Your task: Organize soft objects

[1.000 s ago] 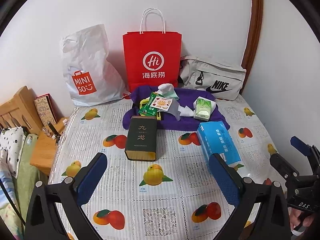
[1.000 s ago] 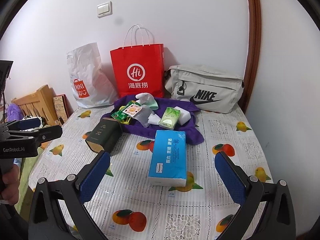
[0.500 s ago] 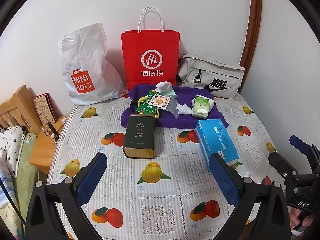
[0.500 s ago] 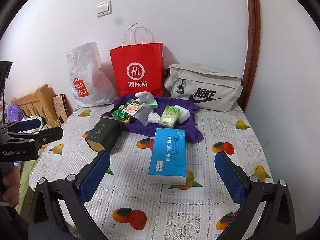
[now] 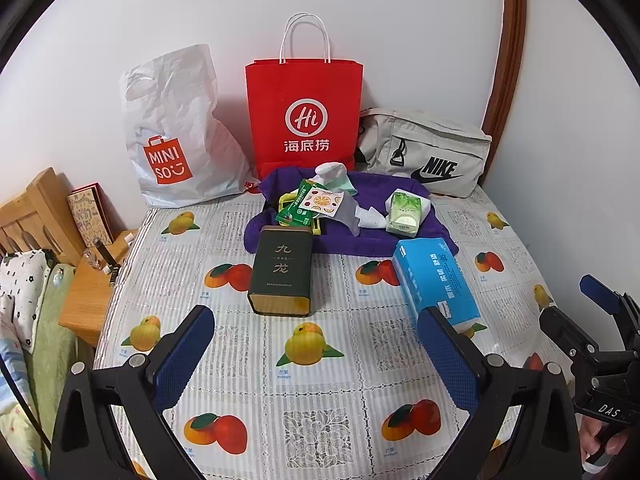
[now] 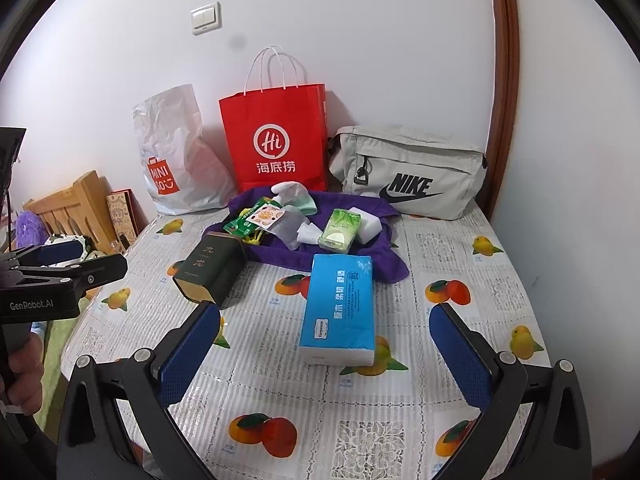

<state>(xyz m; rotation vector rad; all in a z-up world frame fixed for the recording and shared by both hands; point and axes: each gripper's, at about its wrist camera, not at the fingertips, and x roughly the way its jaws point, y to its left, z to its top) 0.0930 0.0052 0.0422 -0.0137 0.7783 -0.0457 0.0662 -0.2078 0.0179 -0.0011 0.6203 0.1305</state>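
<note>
A purple cloth (image 5: 352,236) (image 6: 352,258) lies at the back of the table, carrying a green tissue pack (image 5: 405,215) (image 6: 340,229), a white sponge (image 6: 370,226), snack packets (image 5: 312,204) (image 6: 256,220) and a pale sock (image 5: 332,174). In front lie a blue tissue pack (image 5: 436,280) (image 6: 340,308) and a dark green tin (image 5: 282,274) (image 6: 208,268). My left gripper (image 5: 316,328) hovers open, low over the table before the tin. My right gripper (image 6: 324,320) hovers open with the blue tissue pack ahead between its fingers, not touched.
Against the wall stand a white Miniso bag (image 5: 172,132), a red paper bag (image 5: 305,120) and a grey Nike bag (image 5: 424,152). A wooden bed frame (image 5: 44,216) and side stand (image 5: 88,292) sit left of the fruit-print tablecloth (image 5: 312,400).
Both grippers have drawn back slightly from the table; the objects look a little farther away. Nothing was touched and both stay open.
</note>
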